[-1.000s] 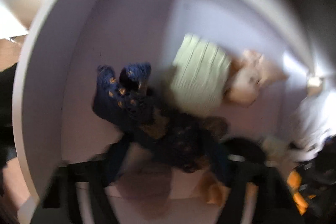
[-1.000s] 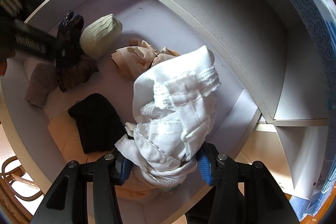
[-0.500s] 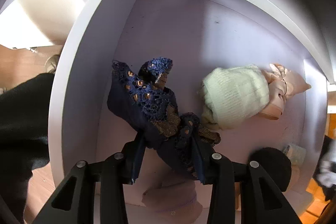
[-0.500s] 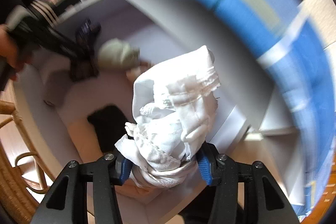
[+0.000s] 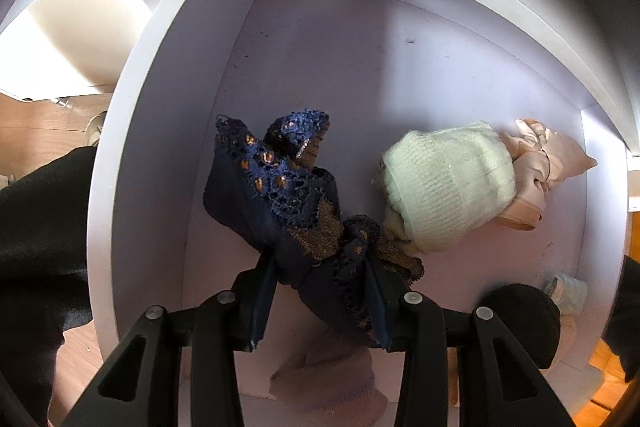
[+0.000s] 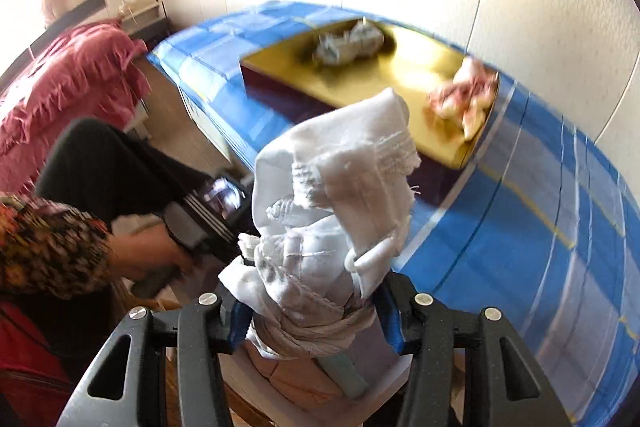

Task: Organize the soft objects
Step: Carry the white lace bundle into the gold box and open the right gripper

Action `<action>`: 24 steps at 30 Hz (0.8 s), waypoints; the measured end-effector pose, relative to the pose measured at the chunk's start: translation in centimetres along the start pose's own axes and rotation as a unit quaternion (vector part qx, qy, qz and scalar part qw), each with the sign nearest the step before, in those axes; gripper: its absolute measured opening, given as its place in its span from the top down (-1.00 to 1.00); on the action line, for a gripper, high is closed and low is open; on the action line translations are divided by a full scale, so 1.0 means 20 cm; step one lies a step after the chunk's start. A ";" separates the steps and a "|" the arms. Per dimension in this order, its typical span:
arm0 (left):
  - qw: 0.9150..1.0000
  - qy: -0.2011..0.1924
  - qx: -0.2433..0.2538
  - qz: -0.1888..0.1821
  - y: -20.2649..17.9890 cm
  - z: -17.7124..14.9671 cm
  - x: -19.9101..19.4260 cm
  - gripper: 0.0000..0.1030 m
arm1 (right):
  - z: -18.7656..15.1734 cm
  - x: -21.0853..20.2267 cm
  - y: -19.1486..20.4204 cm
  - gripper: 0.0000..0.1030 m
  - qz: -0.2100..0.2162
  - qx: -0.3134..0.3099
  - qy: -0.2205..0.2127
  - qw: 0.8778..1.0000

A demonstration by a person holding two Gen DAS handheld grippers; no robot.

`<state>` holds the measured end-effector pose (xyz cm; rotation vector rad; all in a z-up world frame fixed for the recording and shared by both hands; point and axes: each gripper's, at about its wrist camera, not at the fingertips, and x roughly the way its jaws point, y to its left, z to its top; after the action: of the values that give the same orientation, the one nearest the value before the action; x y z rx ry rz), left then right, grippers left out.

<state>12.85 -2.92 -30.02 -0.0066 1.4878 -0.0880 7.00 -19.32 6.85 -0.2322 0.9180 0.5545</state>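
Note:
In the left wrist view my left gripper points down into a white shelf compartment and is shut on a navy lace garment, which bunches up between the pads. Beside it on the compartment floor lie a pale green knitted piece and a peach garment. In the right wrist view my right gripper is shut on a crumpled white cloth, held up in the air above the shelf.
A black item and a mauve one lie near the compartment's front. A gold tray on a blue checked cloth holds a grey-white bundle and a pink one. A person's hand is at left.
My right gripper has risen out of the shelf with the white cloth and tilted up toward the blue-covered top. My left gripper has closed on the navy garment and steadied.

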 end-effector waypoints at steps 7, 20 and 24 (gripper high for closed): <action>1.000 0.001 -0.005 -0.002 0.00 0.00 -0.01 0.19 | 0.25 -0.07 -0.10 -0.01 -0.022 0.004 -0.019 1.000; 1.000 0.002 -0.007 -0.005 0.00 -0.01 0.00 0.19 | 0.88 0.36 -0.43 -0.01 -0.085 0.080 0.037 0.993; 1.000 0.002 -0.008 -0.007 0.01 0.00 0.01 0.19 | 1.00 0.53 -0.49 -0.01 -0.100 0.090 0.059 0.989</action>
<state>12.80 -2.76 -30.18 -0.0301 1.4925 -0.0880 31.20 -15.34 9.79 -0.1924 1.0398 0.2730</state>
